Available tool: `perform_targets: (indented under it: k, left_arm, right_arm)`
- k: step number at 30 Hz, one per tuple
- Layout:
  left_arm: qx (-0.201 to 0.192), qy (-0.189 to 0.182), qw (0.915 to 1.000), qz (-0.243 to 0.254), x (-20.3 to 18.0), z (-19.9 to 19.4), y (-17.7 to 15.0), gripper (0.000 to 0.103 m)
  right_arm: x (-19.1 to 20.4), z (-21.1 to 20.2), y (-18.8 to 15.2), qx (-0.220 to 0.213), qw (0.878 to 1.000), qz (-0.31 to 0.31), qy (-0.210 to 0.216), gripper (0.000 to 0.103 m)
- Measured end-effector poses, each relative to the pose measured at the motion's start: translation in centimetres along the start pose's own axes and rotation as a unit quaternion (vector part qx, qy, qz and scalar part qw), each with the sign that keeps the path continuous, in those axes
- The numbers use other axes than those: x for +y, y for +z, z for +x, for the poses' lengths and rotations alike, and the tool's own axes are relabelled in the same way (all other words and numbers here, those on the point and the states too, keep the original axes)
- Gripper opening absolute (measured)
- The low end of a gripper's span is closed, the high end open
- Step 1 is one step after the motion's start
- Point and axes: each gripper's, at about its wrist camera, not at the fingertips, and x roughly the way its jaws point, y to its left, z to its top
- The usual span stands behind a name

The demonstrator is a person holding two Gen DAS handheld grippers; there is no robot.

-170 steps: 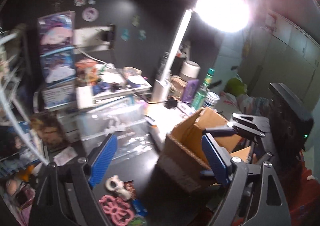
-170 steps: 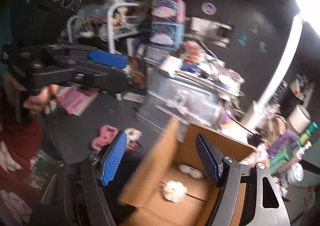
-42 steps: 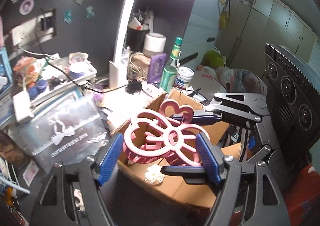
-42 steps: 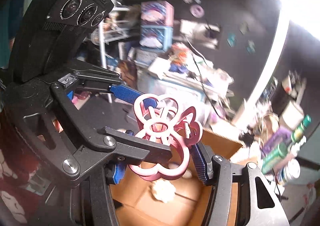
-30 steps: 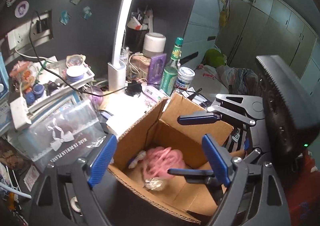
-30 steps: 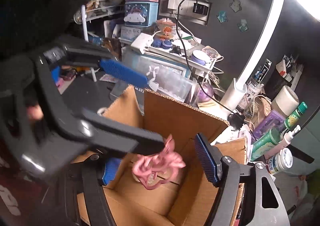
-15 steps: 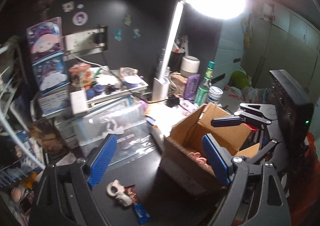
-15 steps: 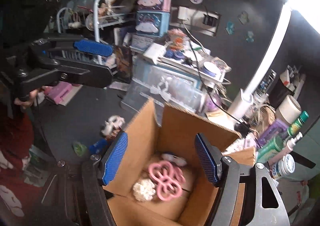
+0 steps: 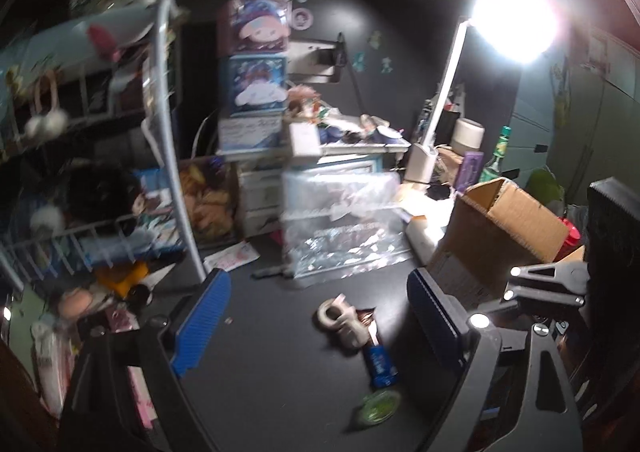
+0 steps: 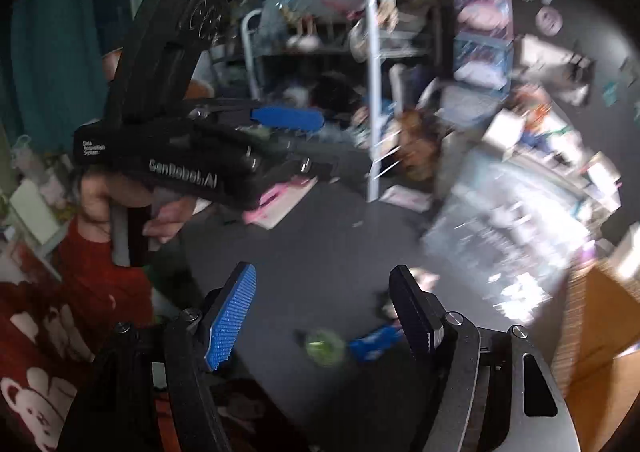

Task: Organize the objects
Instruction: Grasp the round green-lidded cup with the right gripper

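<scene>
On the dark tabletop (image 9: 260, 372) lie a cream ring-shaped toy (image 9: 340, 318), a blue wrapper (image 9: 380, 366) and a small green round piece (image 9: 376, 410). My left gripper (image 9: 316, 312) hovers just short of them. Its jaws are opening and nothing is between them. My right gripper (image 10: 324, 304) is open and empty over the same spot, with the green piece (image 10: 322, 346) and blue wrapper (image 10: 374, 338) beyond its fingers. The cream toy (image 10: 424, 278) is partly hidden by one finger. The open cardboard box (image 9: 500, 228) stands at the right. A hand (image 10: 168, 219) holds the left gripper (image 10: 316, 143).
A white wire rack (image 9: 172, 131) full of things stands at the left. A crinkled clear plastic case (image 9: 340, 228) and stacked cartoon boxes (image 9: 256, 63) are behind the toys. A bright desk lamp (image 9: 516, 23) and bottles sit behind the box. A red sleeve (image 10: 100, 280) is near.
The pink bow toy dropped into the box. Both grippers then swung left, away from the box, toward the small things on the table. The box has slid to the right edge of both views.
</scene>
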Motion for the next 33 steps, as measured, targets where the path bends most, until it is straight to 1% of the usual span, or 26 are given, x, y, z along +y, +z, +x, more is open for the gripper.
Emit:
perform_targets:
  k: [5,6,7,9,11,13,15,24,25,28,33]
  left_arm:
    - [0.017,0.01,0.9997,-0.018,1.9,0.9,-4.1,0.088]
    - [0.022,0.009,0.9995,-0.022,2.2,1.2,-4.8,0.088]
    - [0.026,0.007,0.9994,-0.023,2.4,1.4,-5.4,0.088]
    - [0.034,0.0,0.999,-0.028,2.7,1.7,-6.3,0.088]
    - [0.042,-0.008,0.9984,-0.036,2.9,2.1,-6.9,0.088]
    - [0.049,-0.01,0.998,-0.039,3.0,2.4,-7.5,0.088]
    - [0.053,-0.008,0.9978,-0.039,3.1,2.5,-7.7,0.088]
    - [0.058,-0.009,0.9977,-0.036,2.9,2.5,-7.7,0.088]
    - [0.059,-0.009,0.9976,-0.035,2.9,2.5,-7.8,0.088]
    - [0.062,-0.013,0.9973,-0.037,2.9,2.6,-8.0,0.088]
    - [0.079,-0.018,0.996,-0.037,2.9,3.0,-8.7,0.088]
  right_arm:
    - [-0.4,4.2,-3.5,0.019,0.999,0.033,0.019,0.066]
    - [-0.6,5.0,-4.3,0.024,0.999,0.041,0.019,0.064]
    - [-0.6,5.8,-5.1,0.028,0.998,0.045,0.016,0.06]
    - [-0.5,6.9,-6.3,0.032,0.998,0.046,0.006,0.055]
    - [-0.5,7.8,-7.5,0.035,0.998,0.043,-0.007,0.054]
    - [-0.5,8.5,-8.3,0.035,0.998,0.036,-0.023,0.046]
    - [-0.7,9.2,-8.8,0.042,0.998,0.034,-0.033,0.044]
    - [-0.4,11.1,-9.5,0.047,0.997,0.005,-0.059,0.044]
    - [-0.3,11.2,-9.5,0.048,0.997,0.001,-0.064,0.041]
    - [0.1,11.4,-9.5,0.048,0.995,-0.016,-0.083,0.038]
    - [0.0,11.3,-9.6,0.047,0.995,-0.011,-0.084,0.037]
